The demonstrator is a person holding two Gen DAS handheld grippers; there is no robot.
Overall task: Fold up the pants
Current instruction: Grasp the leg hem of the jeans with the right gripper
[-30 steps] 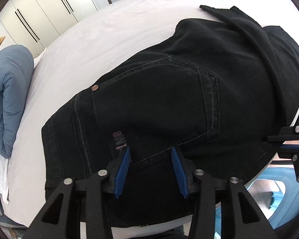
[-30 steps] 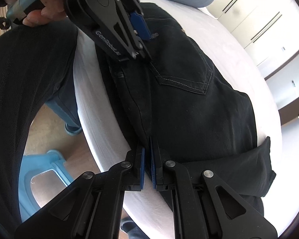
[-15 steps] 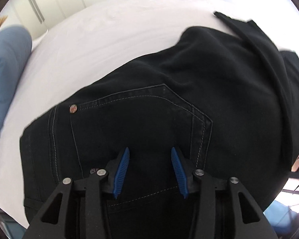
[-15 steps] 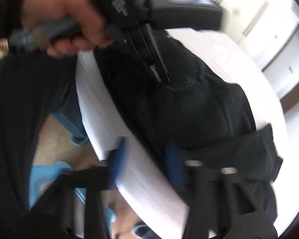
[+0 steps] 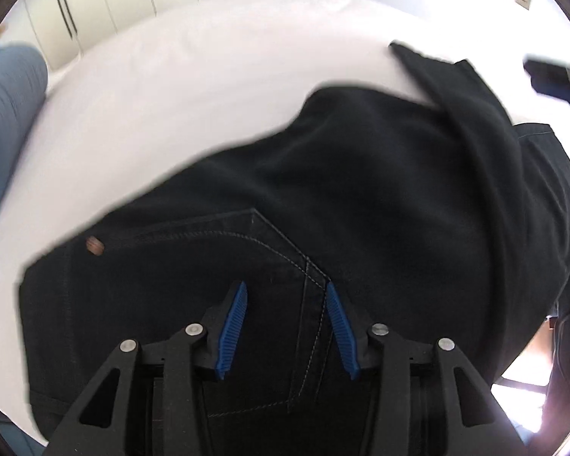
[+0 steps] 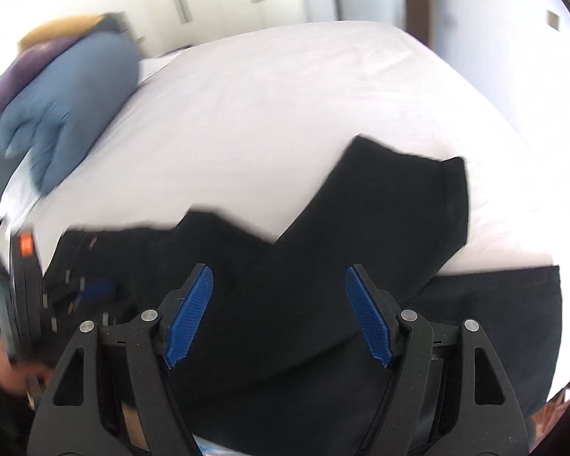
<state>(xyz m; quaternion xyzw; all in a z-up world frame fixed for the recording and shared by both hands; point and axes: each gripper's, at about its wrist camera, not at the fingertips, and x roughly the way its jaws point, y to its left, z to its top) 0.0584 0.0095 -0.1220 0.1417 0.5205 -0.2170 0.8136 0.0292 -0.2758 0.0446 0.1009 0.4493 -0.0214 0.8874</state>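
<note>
**Black pants on the bed, both tongs above them**

White bed fills both views, with pale wardrobe doors behind it and a blue duvet bunched at its left end.

Pants lie flat on the sheet near the bed's front edge, back side up. In the left wrist view a back pocket with pale stitching and a copper rivet shows. One leg is folded back across the rest, and its hem points up and away toward the middle of the bed.

Left tongs point steeply down over the pocket, with the pocket's corner and side seam between the blue pads. The pads stand partly apart and grip nothing. Whether the tips touch the cloth cannot be told.

Right tongs hang over the folded leg, just below where it crosses the other part of the pants. Their jaws have just been opening and now stand wide, released; the cloth lies beneath them but none is pinched. At the left edge of this view, blurred, are the left tongs and the hand holding them.
</note>
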